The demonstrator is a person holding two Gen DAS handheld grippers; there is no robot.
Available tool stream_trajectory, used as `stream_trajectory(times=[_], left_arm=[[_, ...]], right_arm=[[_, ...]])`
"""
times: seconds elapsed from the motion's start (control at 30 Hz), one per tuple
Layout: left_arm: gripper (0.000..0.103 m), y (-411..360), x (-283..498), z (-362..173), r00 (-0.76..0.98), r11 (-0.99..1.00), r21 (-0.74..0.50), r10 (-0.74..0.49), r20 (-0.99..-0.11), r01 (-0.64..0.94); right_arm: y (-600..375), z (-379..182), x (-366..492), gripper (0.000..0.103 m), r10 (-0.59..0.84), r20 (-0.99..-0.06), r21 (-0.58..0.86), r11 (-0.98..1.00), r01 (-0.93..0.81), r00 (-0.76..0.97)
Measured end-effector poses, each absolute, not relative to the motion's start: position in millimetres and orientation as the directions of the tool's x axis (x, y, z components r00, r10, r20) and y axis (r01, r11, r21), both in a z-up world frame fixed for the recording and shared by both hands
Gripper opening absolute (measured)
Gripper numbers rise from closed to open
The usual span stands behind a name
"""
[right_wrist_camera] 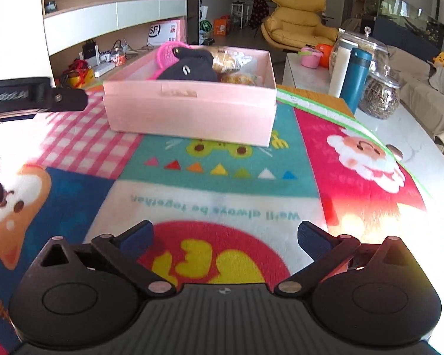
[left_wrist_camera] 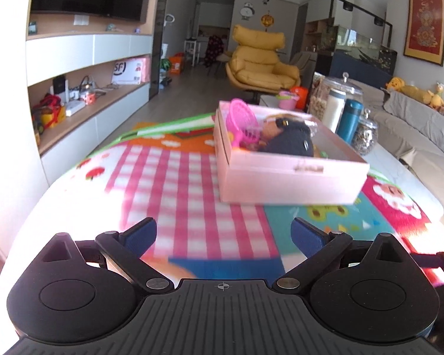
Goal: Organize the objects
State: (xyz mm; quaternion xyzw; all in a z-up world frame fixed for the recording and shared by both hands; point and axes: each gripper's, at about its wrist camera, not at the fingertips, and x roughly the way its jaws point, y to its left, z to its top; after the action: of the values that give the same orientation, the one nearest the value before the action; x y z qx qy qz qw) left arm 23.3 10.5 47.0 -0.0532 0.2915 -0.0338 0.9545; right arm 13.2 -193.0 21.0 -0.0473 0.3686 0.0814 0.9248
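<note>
While both grippers hang low in their frames over the patterned mat point(right_wrist_camera: 222, 177), the left gripper point(left_wrist_camera: 223, 233) and the right gripper point(right_wrist_camera: 225, 235) each have their blue-padded fingers spread wide with nothing between them. Above the left gripper, right of centre in its frame, the pink box point(left_wrist_camera: 284, 174) sits on the mat holding a pink racket point(left_wrist_camera: 241, 121) and a dark plush point(left_wrist_camera: 287, 139). In the right view the box is at upper centre, with a teal bottle point(right_wrist_camera: 355, 77) and glass jars point(right_wrist_camera: 379, 94) at upper right.
</note>
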Motion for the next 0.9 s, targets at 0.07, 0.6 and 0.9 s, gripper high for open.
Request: stream_trajectory(times=[0.07,0.6,0.9], left_arm=[[0.100,6,13,36,0.813,0.993,-0.119,-0.089,-0.575,0.025],[0.100,-19,-2,8,0.790,1.000,0.015,0.030,-0.612,-0.027],[0.100,-17,-2,8,0.790,1.000,0.001,0.021,-0.613,-0.027]], right_arm=[[-200,21,14,0.103,0.122,-0.699,0.007,0.987,-0.164,0.705],[-206,13,6,0.103,0.136,-0.626,0.031,0.988,-0.149,0.768],[-204,12,5,0.103,0.124,-0.623,0.022,0.990,-0.142,0.772]])
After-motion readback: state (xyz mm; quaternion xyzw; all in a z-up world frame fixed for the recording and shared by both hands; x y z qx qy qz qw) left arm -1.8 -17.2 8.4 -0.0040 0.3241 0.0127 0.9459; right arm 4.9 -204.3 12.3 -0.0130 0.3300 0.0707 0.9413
